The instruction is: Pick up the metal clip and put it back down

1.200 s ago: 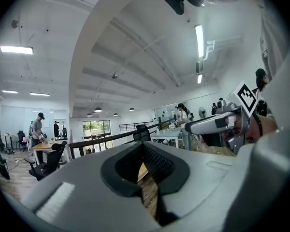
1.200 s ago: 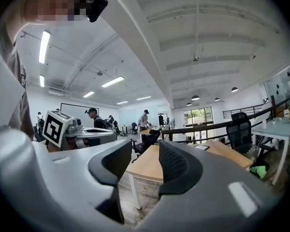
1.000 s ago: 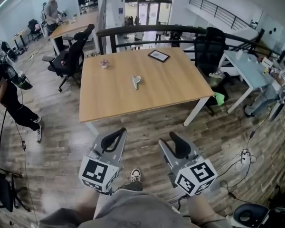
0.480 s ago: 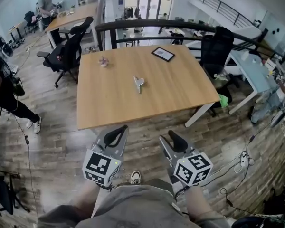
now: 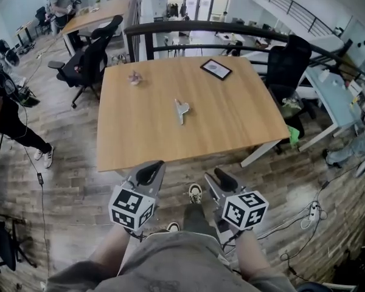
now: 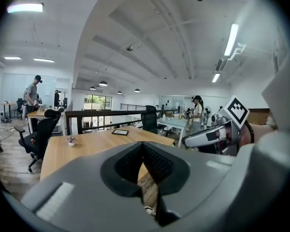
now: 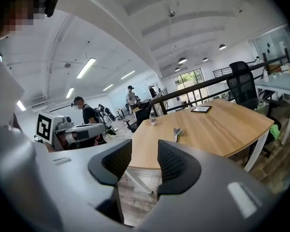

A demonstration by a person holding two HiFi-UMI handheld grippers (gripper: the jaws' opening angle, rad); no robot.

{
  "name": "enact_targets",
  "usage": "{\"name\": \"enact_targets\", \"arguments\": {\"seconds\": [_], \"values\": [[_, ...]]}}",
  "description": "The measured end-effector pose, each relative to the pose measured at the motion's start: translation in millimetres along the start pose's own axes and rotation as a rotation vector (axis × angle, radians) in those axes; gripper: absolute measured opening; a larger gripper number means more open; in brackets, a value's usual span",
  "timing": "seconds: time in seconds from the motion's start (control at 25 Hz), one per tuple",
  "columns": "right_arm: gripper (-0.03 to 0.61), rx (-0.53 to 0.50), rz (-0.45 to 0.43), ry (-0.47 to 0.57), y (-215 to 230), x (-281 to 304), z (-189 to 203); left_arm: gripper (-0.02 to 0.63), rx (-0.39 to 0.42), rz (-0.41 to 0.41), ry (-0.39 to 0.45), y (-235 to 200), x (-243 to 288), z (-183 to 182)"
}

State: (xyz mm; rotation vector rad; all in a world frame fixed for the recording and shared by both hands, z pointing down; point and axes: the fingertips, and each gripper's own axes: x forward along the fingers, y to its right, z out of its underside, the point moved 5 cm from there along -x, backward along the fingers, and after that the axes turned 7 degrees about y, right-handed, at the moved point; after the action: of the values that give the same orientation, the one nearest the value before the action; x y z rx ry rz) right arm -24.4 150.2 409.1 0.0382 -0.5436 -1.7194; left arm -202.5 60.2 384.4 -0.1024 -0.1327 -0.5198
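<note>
Wooden and broad, the table (image 5: pixel 128 132) stands ahead of the person, and the metal clip (image 5: pixel 181 109) lies flat near its middle, well apart from a dark tablet (image 5: pixel 216 69) at the far edge and a small ornament (image 5: pixel 134 76) at the far left. Both tools hang short of the table's near edge, above the floor and the person's legs. The left gripper (image 5: pixel 151 168) has its jaws meeting at the tips with nothing between them; the right gripper (image 5: pixel 221 175) holds its jaws apart and empty. The clip lies straight ahead on a line that runs almost midway between the two tools, so neither hand is clearly nearer. In the right gripper view it shows just up and right of the gap between the jaws, while the left gripper view does not show it at all. Its long axis runs roughly away from the person, near to far, with a short wing jutting to the right. Judging by this, the right tool, already spread, looks better placed to reach forward and close across the clip's narrow width.
</note>
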Motion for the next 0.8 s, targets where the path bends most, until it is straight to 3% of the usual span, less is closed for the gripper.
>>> {"name": "enact_targets", "arguments": {"seconds": [0.4, 0.8], "values": [[0.16, 0.061, -0.086, -0.129, 87.5, 95.1, -20.6, 0.001, -0.022, -0.066, -0.073, -42.2, 111.5, 7.5], [0.16, 0.156, -0.191, -0.275, 174.5, 208.0, -49.7, 0.001, -0.071, -0.198, -0.19, -96.2, 208.9, 20.8]]}}
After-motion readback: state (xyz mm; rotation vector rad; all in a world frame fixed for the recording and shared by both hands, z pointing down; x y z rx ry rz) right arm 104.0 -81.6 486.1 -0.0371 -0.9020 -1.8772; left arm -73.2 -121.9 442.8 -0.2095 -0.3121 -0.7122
